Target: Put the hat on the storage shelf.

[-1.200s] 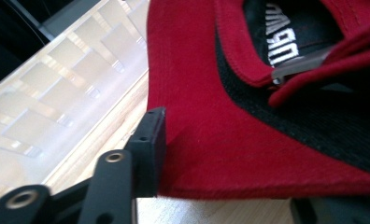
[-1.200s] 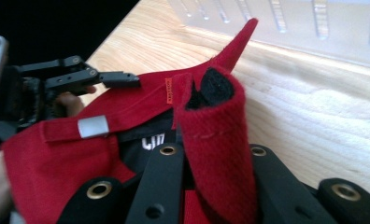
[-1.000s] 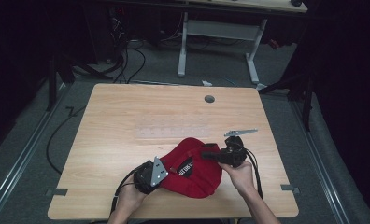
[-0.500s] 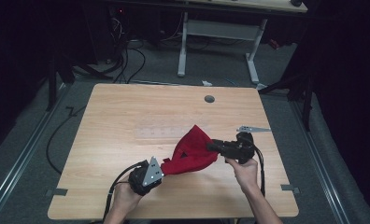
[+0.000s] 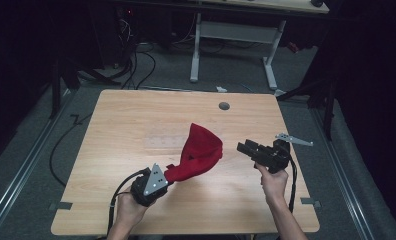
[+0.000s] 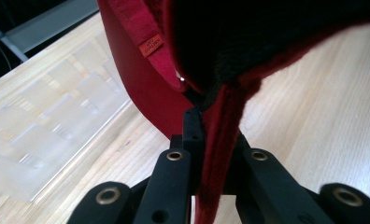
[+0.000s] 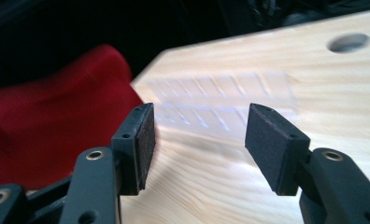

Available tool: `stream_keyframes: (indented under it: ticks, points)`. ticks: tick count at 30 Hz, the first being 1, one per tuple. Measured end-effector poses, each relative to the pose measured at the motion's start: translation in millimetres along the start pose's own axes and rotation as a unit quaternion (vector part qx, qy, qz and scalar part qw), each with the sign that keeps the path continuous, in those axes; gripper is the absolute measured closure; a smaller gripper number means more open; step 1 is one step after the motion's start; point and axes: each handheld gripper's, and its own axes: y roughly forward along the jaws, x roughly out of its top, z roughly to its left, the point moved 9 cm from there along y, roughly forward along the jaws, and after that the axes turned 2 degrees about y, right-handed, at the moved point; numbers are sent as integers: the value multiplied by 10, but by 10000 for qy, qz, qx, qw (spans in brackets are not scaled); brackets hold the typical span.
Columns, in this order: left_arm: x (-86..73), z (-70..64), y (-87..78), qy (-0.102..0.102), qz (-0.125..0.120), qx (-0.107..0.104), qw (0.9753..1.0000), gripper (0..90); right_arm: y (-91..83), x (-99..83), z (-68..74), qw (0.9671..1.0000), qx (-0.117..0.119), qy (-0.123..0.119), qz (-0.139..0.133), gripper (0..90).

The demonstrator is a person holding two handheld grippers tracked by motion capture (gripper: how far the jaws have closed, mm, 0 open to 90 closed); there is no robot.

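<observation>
Low in the high view, the left hand-held gripper (image 5: 162, 179) is clamped on an edge of the soft red knitted cloth (image 5: 198, 152), which rises bunched above the middle of the pale wooden counter (image 5: 136, 120). Right of it, the right hand-held gripper (image 5: 242, 148) hangs with jaws apart, holding nothing.

Left gripper (image 5: 162, 179) near table's front edge, jaws clamped, right gripper (image 5: 243, 148) jaws spread, both hand-held
</observation>
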Motion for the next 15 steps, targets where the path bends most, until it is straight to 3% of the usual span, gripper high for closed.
stream_keyframes:
  ticks: [3,6,7,8,10,11,15]
  points:
    - [56,60,-8,-166,-76,57,9998,854,62,-180,-137,9985,-379,-229,314,429]
    - [97,117,-3,-368,-155,93,9992,854,155,-396,-280,9943,-735,-437,639,429]
    - [97,117,-3,-368,-155,93,9992,854,155,-396,-280,9943,-735,-437,639,429]
    - [116,154,2,-455,-185,129,9987,854,210,-532,-367,9909,-940,-530,810,429]
    - [128,174,8,-512,-208,151,9984,854,224,-570,-394,9898,-998,-565,848,429]
    - [136,195,11,-557,-213,171,9981,853,250,-653,-465,9859,-1213,-723,896,429]
    - [173,297,37,-738,-283,266,9965,852,281,-779,-601,9783,-1555,-887,1042,420]
